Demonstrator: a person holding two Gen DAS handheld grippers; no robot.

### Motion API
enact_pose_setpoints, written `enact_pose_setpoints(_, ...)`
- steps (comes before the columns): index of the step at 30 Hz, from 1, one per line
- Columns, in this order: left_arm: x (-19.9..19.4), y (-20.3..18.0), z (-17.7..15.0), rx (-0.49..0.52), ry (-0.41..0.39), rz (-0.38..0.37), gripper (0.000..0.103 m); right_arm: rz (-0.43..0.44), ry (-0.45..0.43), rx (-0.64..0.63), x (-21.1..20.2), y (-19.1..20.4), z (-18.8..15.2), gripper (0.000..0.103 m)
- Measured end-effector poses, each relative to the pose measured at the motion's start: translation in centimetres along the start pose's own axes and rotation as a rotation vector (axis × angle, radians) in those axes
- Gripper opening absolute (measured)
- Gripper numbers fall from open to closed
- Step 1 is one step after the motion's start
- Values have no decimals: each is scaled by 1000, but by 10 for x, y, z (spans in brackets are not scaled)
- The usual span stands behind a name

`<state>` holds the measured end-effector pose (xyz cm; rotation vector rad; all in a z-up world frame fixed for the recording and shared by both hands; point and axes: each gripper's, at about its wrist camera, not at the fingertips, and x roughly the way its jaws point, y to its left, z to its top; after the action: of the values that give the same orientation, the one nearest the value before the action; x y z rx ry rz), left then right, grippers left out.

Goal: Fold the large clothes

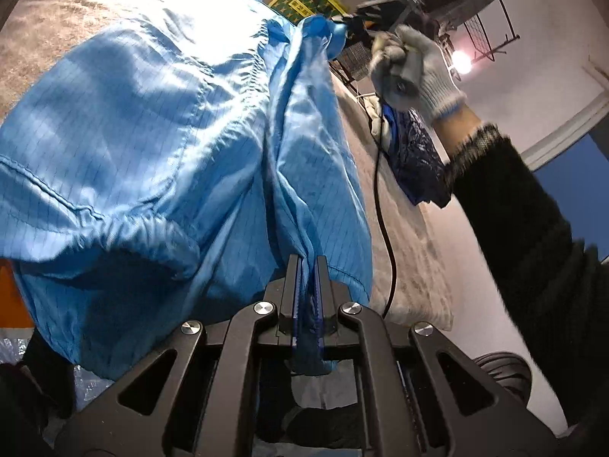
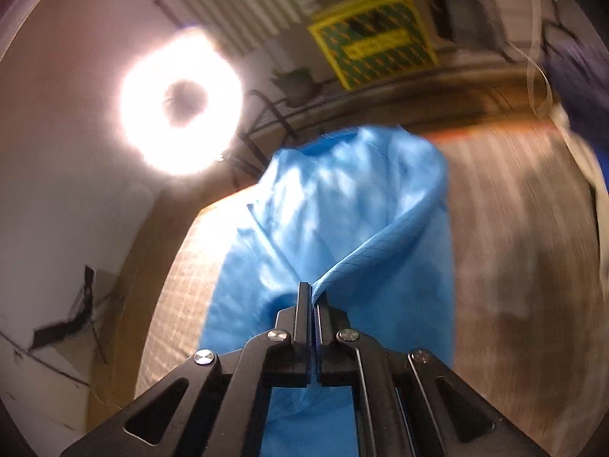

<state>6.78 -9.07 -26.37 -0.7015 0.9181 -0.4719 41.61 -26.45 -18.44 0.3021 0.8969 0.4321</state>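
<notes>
**Ana:** Brown carpet-like surface point(image 1: 57, 26) underneath, ring light point(image 2: 180, 101) glaring off to the side, a yellow-green patterned box point(image 2: 375, 42) at the back. And strung across all of it, the blue garment point(image 1: 152, 133).

**Ben:** Both ends are pinned. The left gripper point(image 1: 308, 262) has its jaws together on a bunched edge, fabric squeezed right between the pads and poking out behind them.

**Ana:** Same story on the other side. The right gripper point(image 2: 313, 293) is clamped on a fold of the same cloth, a crease running straight into the jaws. From the left camera you can see the gloved hand point(image 1: 415, 68) carrying it high at the far corner of the garment.

**Ben:** So the garment hangs between the two, its middle sagging toward the surface. The right view is smeared, which suggests that hand is travelling.

**Ana:** I'd judge this is the carry for a fold. To do it well, keep both grips level with each other so the held edge stays taut and straight.

**Ben:** And watch the black cable point(image 1: 384, 205) dangling beside the cloth. It could snag a hem.

**Ana:** Lay the sagging middle down first, I'd say, then lower the held edge over it.
</notes>
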Motion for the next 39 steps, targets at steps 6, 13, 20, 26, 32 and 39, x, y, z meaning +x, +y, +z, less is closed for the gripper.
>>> enact_pose_setpoints(6, -2, 14, 7, -61, -6, -9, 4, -131, 106, -159, 84, 54, 9, 0)
enact_pose_setpoints(13, -3, 25, 7, -104, 7, -8, 3, -165, 220, -213, 135, 61, -14, 29)
enact_pose_setpoints(20, -12, 16, 13, -67, -19, -7, 3, -15, 73, -146, -1, 56, -30, 33)
enact_pose_setpoints(26, -17, 18, 13, -62, -40, 8, 3, -28, 42, -173, -123, 42, -112, 35)
enact_pose_setpoints(32, -19, 25, 2, -42, -42, 94, 3, -120, 93, -225, -177, 26, -223, 35)
enact_pose_setpoints(39, -44, 9, -8, 53, 3, 126, 4, -115, 149, -273, -175, 17, -287, 35)
